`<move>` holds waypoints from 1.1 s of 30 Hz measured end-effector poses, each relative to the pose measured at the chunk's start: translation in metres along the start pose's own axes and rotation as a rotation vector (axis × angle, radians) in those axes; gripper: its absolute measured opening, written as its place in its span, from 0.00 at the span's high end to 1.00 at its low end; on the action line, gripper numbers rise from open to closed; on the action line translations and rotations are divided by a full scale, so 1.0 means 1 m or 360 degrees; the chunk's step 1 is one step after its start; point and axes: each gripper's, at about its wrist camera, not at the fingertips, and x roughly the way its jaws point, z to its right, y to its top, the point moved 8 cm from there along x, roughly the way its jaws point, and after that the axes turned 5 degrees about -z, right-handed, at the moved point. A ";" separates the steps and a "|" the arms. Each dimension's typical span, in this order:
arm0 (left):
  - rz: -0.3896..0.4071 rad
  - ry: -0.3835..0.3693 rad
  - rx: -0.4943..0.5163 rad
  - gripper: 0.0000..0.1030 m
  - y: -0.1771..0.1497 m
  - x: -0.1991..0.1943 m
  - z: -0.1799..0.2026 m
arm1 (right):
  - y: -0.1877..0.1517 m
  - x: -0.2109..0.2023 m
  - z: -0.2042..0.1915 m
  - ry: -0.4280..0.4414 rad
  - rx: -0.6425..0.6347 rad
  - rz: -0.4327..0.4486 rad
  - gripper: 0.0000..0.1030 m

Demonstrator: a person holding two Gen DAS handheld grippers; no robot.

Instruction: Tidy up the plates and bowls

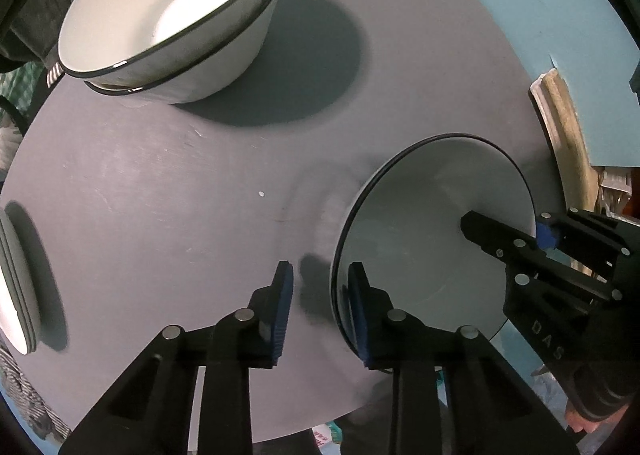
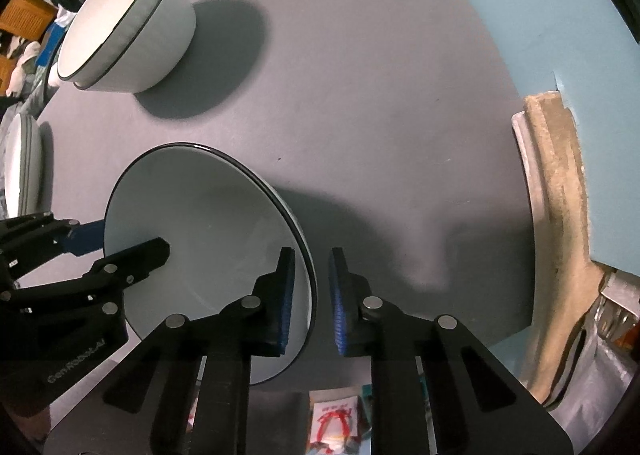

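The left gripper [image 1: 320,307] sat nearest the lens, its fingers [image 1: 282,311] spread around the near rim of a white plate [image 1: 424,239], one inside and one outside, not visibly pressing it. The right gripper [image 2: 312,295] likewise straddled the opposite rim with fingers [image 2: 340,303] apart. The round grey tabletop [image 1: 200,191] carried everything. Two nested bowls [image 1: 172,19] stood far back at the left. A stack of plates [image 1: 14,279] lay at the left edge, well apart from the plate.

Table [image 2: 360,95]: round, grey, beneath the tongs.
Wall [image 2: 540,15]: pale blue, ahead and right.
Wooden frame [image 2: 560,195]: right, at table edge.
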 end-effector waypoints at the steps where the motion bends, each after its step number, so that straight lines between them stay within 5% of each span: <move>1: -0.0003 -0.0006 -0.0007 0.75 0.000 0.001 0.001 | 0.007 -0.001 0.001 -0.0001 0.0000 -0.0005 0.86; 7: -0.0011 -0.0055 -0.0043 0.79 -0.004 0.007 0.005 | 0.007 0.000 0.000 -0.0002 0.0017 -0.0028 0.90; 11: 0.0003 -0.0096 -0.0040 0.92 -0.005 0.005 0.015 | 0.011 0.002 0.001 -0.0003 0.0019 -0.0038 0.92; 33: 0.0030 -0.0089 -0.0123 0.93 0.010 -0.019 -0.002 | 0.029 -0.007 -0.014 0.0015 0.0071 -0.0072 0.94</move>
